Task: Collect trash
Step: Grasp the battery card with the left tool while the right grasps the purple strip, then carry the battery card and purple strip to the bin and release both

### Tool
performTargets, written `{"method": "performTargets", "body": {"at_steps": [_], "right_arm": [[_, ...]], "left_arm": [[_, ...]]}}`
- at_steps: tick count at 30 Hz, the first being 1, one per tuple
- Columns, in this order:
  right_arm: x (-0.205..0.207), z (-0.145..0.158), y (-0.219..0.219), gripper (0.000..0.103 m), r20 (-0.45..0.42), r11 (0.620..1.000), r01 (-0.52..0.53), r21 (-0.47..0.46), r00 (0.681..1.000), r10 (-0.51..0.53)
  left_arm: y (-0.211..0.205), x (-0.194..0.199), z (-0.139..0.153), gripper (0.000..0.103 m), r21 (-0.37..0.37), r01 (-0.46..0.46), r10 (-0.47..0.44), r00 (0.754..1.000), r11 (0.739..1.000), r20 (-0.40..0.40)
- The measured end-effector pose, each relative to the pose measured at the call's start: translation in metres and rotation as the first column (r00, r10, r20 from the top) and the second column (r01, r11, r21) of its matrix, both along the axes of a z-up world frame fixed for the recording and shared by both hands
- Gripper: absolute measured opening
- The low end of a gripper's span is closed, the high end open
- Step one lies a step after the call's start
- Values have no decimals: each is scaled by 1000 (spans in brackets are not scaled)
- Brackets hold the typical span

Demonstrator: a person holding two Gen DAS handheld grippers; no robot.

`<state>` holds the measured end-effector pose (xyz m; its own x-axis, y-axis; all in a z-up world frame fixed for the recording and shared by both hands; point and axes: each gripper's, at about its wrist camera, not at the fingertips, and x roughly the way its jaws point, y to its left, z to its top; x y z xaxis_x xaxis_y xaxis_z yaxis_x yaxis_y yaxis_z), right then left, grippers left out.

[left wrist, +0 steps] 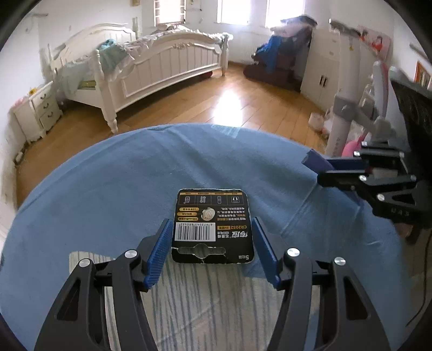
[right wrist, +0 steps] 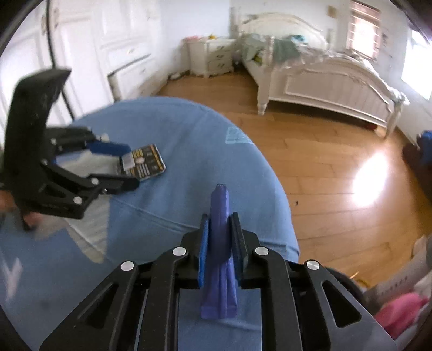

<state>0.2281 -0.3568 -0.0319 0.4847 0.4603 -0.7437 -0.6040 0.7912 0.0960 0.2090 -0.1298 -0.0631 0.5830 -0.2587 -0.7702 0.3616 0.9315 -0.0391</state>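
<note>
On the blue cloth [left wrist: 108, 175], one battery card [left wrist: 213, 226] lies between the spread left gripper [left wrist: 213, 240] fingers, while the right gripper [right wrist: 220, 237] pinches one purple wrapper [right wrist: 220, 216] near the cloth's floor-side edge.

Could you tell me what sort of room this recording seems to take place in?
Most likely a home bedroom: a white carved bed with rumpled bedding, a matching nightstand, and white cabinet doors along the wall.

Bedroom: glossy honey-coloured wooden plank floor [left wrist: 216, 108] with sun glare; white carved wooden bed [left wrist: 162, 64], rumpled bedding; white three-drawer nightstand [left wrist: 40, 110]; white panelled wardrobe [right wrist: 113, 48]; bright windows [left wrist: 235, 10]; white walls.
</note>
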Motion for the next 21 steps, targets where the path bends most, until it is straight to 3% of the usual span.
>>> {"method": "performTargets", "body": {"at_steps": [4,7,11,16,21], "right_arm": [[-24,28,-19,16,62,985,105,139,991,-114],[-43,50,-40,17,138,962,201,185,964,-228],[-72,73,-73,17,252,918,348,191,886,-389],[-102,92,-107,17,367,866,478,149,786,-497],[-115,87,-150,17,357,811,552,192,731,-582]], "left_arm": [[-3,-14,23,59,-68,-3,7,998,998,56],[-18,-28,47,59,-129,32,-20,995,991,96],[-57,-45,84,59,-195,128,-94,980,972,173],[-110,-61,124,59,-242,248,-185,949,938,254],[-152,-68,145,59,-256,323,-242,923,911,300]]}}
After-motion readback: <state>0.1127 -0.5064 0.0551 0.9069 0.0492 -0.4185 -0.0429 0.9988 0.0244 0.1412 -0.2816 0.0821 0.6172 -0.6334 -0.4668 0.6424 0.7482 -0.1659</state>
